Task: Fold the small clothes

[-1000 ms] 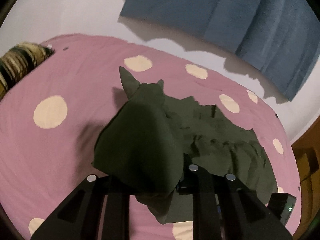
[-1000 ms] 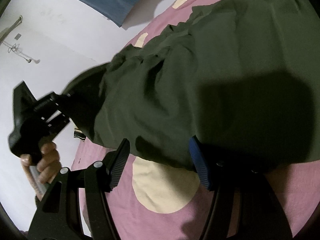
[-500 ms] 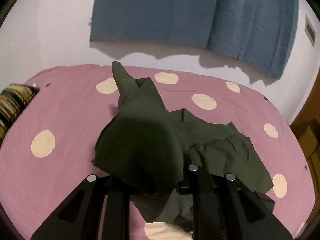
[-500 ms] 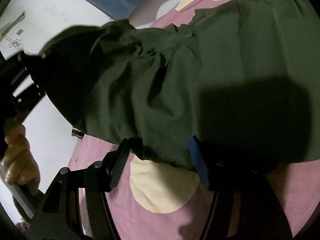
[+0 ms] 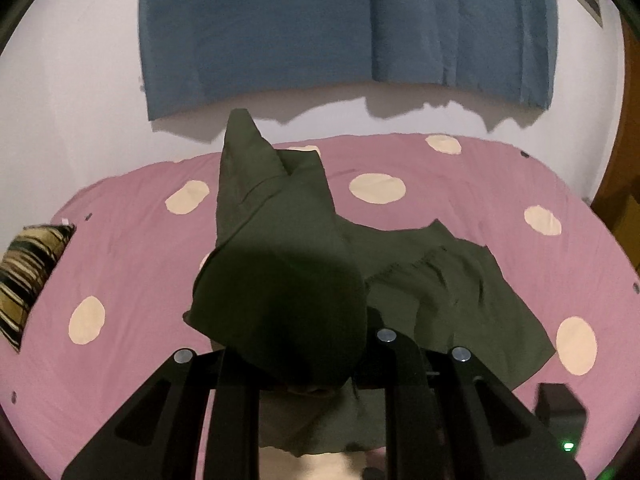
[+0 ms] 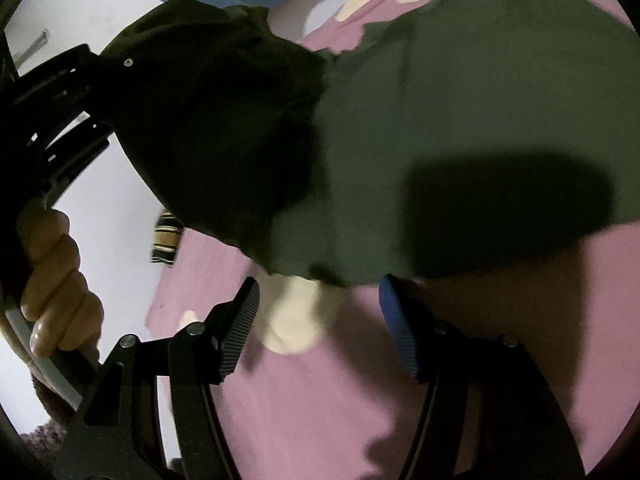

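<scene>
A dark green garment (image 5: 440, 292) lies partly spread on the pink dotted bedspread (image 5: 440, 208). My left gripper (image 5: 304, 352) is shut on one part of it. That part is lifted and drapes over the fingers, hiding the tips. In the right wrist view the lifted fold (image 6: 224, 128) hangs from the left gripper (image 6: 92, 76), which a hand (image 6: 52, 280) holds at the left. My right gripper (image 6: 320, 320) stands open low over the bed. The garment's near hem (image 6: 320, 272) lies just beyond its pads, and nothing is gripped.
A striped cushion (image 5: 28, 280) lies at the bed's left edge. A blue cloth (image 5: 340, 28) hangs on the white wall behind the bed. Brown wooden furniture (image 5: 624, 200) stands at the right. Pink bedspread shows around the garment on all sides.
The left gripper carried the lifted fold up and over toward the right gripper, rolling as it went. The right gripper drew back a little, and the hem now lies just ahead of its pads.
</scene>
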Action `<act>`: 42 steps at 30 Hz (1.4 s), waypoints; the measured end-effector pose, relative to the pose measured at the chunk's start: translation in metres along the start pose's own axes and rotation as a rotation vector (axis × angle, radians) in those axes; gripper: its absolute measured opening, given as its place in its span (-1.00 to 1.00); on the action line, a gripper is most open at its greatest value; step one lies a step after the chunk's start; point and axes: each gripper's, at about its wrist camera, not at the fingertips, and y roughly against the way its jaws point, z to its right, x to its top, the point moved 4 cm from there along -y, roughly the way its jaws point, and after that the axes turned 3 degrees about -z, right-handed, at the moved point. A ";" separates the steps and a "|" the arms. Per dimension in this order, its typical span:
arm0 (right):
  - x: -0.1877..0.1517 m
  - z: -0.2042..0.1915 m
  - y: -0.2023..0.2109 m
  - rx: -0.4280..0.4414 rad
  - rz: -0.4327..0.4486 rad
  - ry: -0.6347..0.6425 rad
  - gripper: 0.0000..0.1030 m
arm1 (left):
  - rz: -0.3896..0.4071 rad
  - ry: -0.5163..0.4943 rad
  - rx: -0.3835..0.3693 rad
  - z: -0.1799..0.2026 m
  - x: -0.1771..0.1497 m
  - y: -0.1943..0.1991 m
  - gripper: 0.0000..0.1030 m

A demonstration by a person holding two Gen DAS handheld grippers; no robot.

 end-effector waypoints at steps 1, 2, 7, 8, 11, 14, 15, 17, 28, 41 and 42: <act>-0.001 0.004 0.005 -0.012 0.005 -0.001 0.20 | -0.001 -0.015 0.006 0.007 -0.001 -0.001 -0.63; -0.002 0.009 0.011 -0.018 0.009 -0.006 0.20 | -0.003 -0.026 0.010 0.013 -0.001 -0.002 -0.63; -0.008 0.029 0.038 -0.028 0.024 -0.044 0.21 | -0.024 -0.080 0.016 0.044 -0.009 -0.012 -0.63; -0.011 0.033 0.044 -0.030 0.024 -0.050 0.21 | -0.029 -0.091 0.017 0.050 -0.011 -0.014 -0.63; -0.016 0.040 0.052 -0.019 0.030 -0.065 0.21 | -0.043 -0.127 0.023 0.067 -0.019 -0.021 -0.62; -0.021 0.044 0.061 -0.009 0.035 -0.068 0.21 | -0.066 -0.152 0.025 0.080 -0.027 -0.030 -0.62; -0.024 0.045 0.063 -0.005 0.035 -0.064 0.21 | -0.074 -0.159 0.027 0.084 -0.030 -0.034 -0.62; -0.022 0.046 0.064 -0.001 0.037 -0.057 0.21 | -0.088 -0.177 0.036 0.092 -0.036 -0.040 -0.62; -0.022 0.048 0.064 0.008 0.046 -0.052 0.21 | -0.081 -0.240 0.092 0.109 -0.051 -0.054 -0.62; -0.026 0.044 0.062 0.010 0.048 -0.043 0.21 | -0.090 -0.267 0.117 0.115 -0.054 -0.056 -0.60; -0.026 0.046 0.069 0.010 0.049 -0.043 0.21 | -0.090 -0.267 0.119 0.116 -0.054 -0.056 -0.60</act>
